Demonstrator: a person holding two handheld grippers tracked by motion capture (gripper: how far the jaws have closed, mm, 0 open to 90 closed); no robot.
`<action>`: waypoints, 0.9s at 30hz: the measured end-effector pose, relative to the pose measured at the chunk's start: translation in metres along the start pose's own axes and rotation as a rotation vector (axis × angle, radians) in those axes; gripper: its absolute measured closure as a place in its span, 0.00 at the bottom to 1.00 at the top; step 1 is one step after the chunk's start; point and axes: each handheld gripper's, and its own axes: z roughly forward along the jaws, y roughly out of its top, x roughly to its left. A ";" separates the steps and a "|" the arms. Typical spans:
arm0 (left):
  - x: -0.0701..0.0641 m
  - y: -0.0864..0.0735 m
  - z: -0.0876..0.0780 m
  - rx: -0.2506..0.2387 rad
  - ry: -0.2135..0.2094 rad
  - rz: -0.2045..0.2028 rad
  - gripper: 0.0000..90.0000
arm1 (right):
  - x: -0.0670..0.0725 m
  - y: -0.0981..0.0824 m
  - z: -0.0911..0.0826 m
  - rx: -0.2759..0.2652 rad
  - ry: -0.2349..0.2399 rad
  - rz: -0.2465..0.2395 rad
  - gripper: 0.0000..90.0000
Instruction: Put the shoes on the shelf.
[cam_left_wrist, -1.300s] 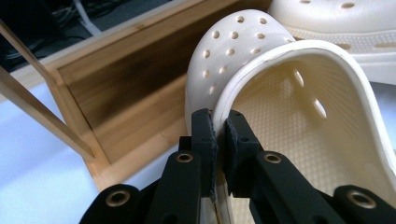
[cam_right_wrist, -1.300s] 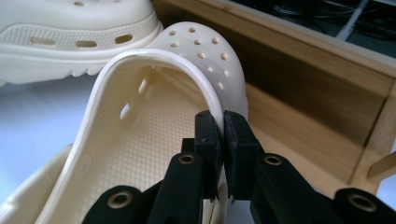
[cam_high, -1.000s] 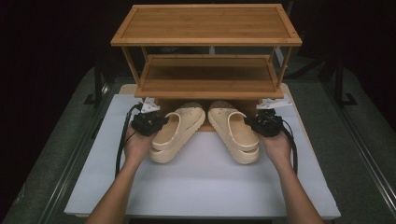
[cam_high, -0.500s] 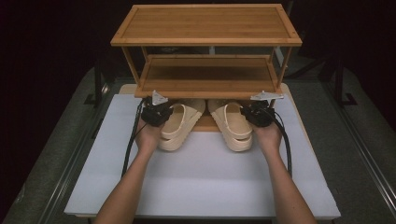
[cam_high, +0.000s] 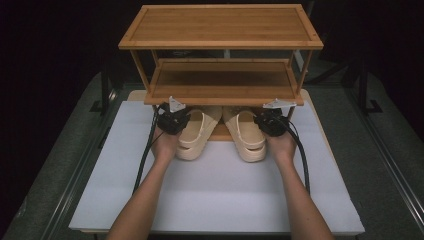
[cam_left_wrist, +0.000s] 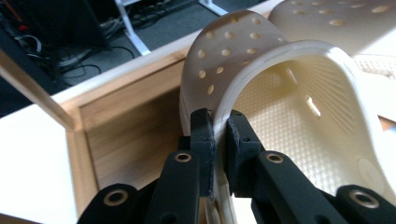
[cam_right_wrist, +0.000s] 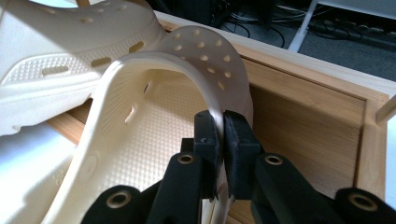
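Cream slippers are going onto the bottom tier of the wooden rack (cam_high: 222, 85): left claw (cam_left_wrist: 219, 133) pinches the left slipper (cam_high: 194, 135), right claw (cam_right_wrist: 221, 130) the right slipper (cam_high: 246, 135), toes already under the rack. Next, push them fully in, then release.

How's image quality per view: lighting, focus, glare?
High view: dim, dark surround, rack and white mat evenly lit, sharp. Left gripper view: bright, left sandal crisp, background wash at top right. Right gripper view: right sandal sharp, other sandal overexposed at top left.
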 end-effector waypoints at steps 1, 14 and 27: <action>0.000 0.000 0.000 0.003 -0.005 -0.002 0.90 | 0.000 0.000 0.000 0.001 0.000 -0.003 0.93; 0.001 0.002 -0.014 -0.010 -0.081 -0.016 0.61 | -0.002 -0.002 -0.012 -0.018 0.050 0.013 0.76; 0.017 -0.017 -0.089 -0.034 -0.164 0.002 0.69 | -0.005 -0.018 -0.065 -0.037 0.096 -0.005 0.70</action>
